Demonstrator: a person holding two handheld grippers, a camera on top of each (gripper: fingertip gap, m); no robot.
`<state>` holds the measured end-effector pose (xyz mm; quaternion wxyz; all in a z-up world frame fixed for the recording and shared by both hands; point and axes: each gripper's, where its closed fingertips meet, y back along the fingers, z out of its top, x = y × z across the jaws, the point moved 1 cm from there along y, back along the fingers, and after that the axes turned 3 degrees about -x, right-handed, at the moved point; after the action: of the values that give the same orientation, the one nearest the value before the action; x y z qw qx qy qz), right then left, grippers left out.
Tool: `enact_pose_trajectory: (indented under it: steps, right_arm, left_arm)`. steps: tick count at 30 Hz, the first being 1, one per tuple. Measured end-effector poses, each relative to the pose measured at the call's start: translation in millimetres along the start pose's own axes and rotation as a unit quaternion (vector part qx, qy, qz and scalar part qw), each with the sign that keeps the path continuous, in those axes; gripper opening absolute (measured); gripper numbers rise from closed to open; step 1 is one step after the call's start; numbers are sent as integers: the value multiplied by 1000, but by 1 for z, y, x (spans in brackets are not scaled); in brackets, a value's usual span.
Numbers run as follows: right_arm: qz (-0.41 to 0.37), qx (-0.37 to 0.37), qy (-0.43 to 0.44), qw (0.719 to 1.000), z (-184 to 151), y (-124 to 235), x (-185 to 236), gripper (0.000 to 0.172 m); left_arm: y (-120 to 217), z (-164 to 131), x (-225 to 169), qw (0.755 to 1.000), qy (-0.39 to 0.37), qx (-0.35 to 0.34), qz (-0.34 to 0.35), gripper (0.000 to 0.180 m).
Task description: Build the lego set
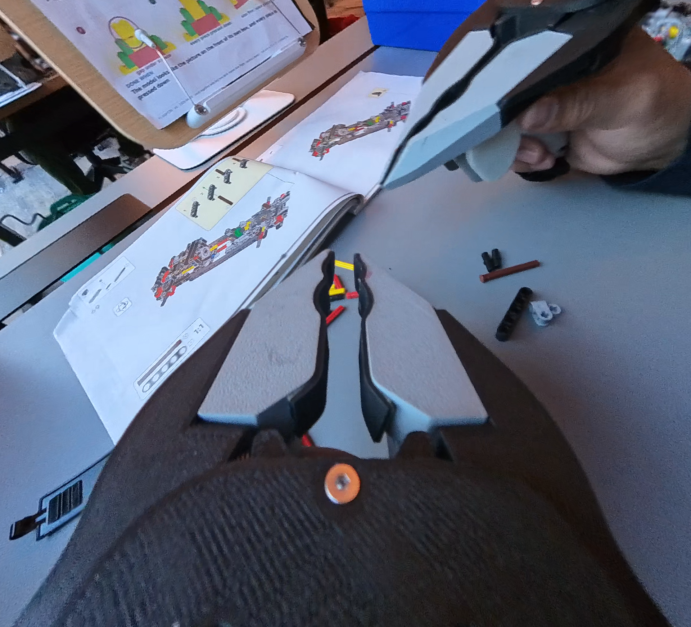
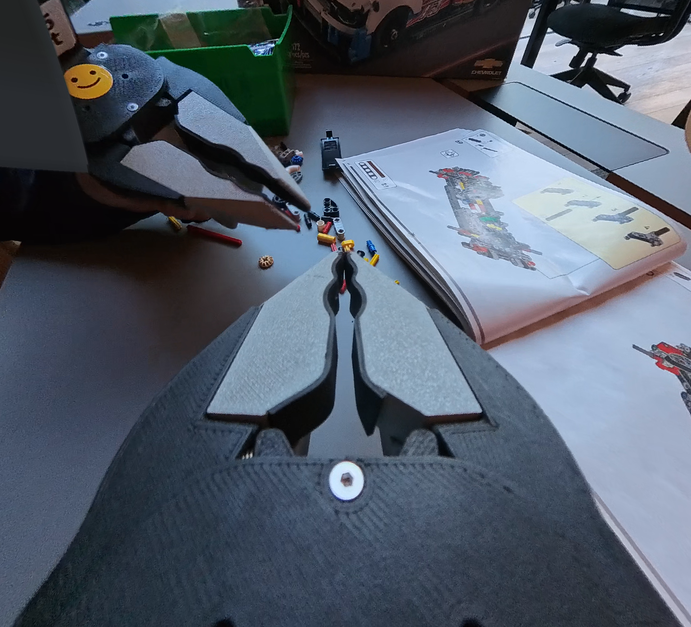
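Left gripper (image 1: 343, 260) jaws slightly apart, nothing clamped, hovering over small red and yellow pins (image 1: 338, 289). Only the left view shows the brown rod (image 1: 510, 271) to the right. Right gripper (image 2: 344, 254) clenched, bare, tips just short of a yellow connector (image 2: 347, 244); green bin (image 2: 239, 67) only here, far left.

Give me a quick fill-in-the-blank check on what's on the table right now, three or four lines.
1. The bin behind the left gripper is ____.
2. The booklet lies ____, pages showing.
3. The long rod beside the black pins is ____.
4. The right gripper's fingertips are ____, above loose pieces.

Missing words: green; open; brown; together
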<state>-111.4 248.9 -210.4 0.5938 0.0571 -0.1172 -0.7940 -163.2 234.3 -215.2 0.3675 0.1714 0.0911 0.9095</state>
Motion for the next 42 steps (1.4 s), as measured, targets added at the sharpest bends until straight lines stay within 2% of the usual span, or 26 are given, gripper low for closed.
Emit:
enact_pose_trajectory:
  steps: [5,42]
  right_arm:
    - [8,5,-2,1000,-4,-4,2,0]
    - [10,14,9,1000,-7,-5,5,0]
  left_arm:
    - [-4,-7,-13,998,-50,20,-18,9]
    - [-9,-14,-15,998,-50,29,-20,9]
